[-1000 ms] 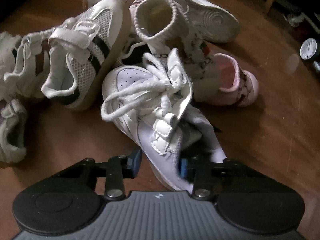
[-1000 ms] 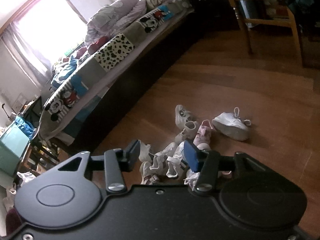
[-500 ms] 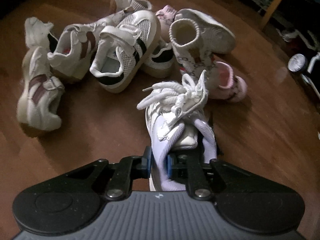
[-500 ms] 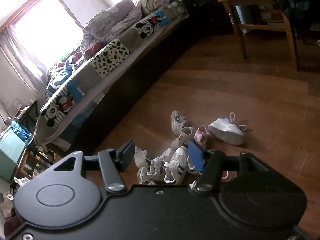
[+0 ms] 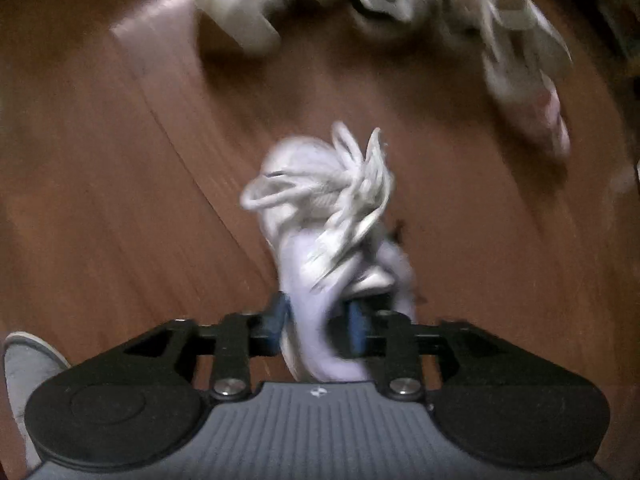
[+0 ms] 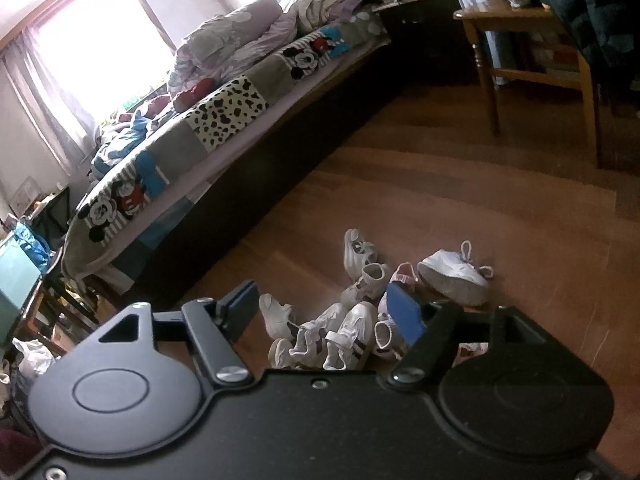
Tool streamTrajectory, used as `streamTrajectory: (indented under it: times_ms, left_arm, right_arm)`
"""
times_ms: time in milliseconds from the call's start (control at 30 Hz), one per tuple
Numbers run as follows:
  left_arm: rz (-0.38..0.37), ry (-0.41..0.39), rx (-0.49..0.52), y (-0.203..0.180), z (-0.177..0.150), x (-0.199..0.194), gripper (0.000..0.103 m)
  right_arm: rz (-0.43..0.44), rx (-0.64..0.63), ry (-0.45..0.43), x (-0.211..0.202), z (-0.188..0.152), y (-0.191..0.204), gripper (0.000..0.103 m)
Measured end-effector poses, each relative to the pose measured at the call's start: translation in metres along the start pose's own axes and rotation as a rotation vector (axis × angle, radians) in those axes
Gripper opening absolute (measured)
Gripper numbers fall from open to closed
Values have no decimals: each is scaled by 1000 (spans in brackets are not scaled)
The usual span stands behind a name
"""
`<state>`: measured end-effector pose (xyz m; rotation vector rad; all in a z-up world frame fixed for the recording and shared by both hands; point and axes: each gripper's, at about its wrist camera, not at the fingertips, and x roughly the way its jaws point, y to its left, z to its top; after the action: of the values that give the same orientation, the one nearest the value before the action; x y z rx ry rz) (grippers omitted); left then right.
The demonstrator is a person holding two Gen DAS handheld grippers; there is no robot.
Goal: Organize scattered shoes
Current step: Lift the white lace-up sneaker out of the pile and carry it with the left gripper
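My left gripper (image 5: 318,326) is shut on the heel of a white lace-up sneaker (image 5: 320,208), which hangs above the wood floor, laces loose; the left wrist view is motion-blurred. The other scattered shoes (image 5: 384,4) lie along the top of that view. In the right wrist view my right gripper (image 6: 326,314) stands open, high above the floor, nothing between its fingers. Below it lies the pile of small white strap shoes (image 6: 340,338), a pink shoe (image 6: 402,274) and a matching white sneaker (image 6: 454,276) on its side.
A bed with a patchwork cartoon cover (image 6: 208,128) runs along the left. A wooden table (image 6: 536,52) stands at the back right. A grey shoe toe (image 5: 28,364) shows at the lower left of the left wrist view. Bare wood floor (image 6: 460,184) lies between.
The left gripper has pulled the white sneaker up and away from the pile, which has slid to the top of its view. The right gripper stays open, shifted slightly.
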<state>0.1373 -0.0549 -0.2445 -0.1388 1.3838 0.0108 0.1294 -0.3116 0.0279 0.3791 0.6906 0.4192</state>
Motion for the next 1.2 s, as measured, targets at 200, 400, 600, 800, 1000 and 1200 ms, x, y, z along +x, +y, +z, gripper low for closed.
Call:
streamTrajectory:
  times_ms: [200,400,600,800,1000,1200]
  left_arm:
    - [96,-10,401,-22,11,-24,51]
    - [171,-97,1025,-58,-4,-34,51]
    - [131,-96,1544,-81,-32,-11,51]
    - [23,3,1717,-99,-31,0,51]
    - [25,123,1939,-111,-40,23,51]
    - [74,251,2058,-122,-51,60,40]
  right_arm:
    - [8,0,-11,-5,3,1,78]
    - [14,-1,-20,-11,5,1,80]
    - [5,5,-14,-18,4,-5,83]
    - [-3,27,2,-21,3,-17,83]
    - [-3,45,28,-17,1,-23,84]
    - [-13,45,47,-12,1,-27,84]
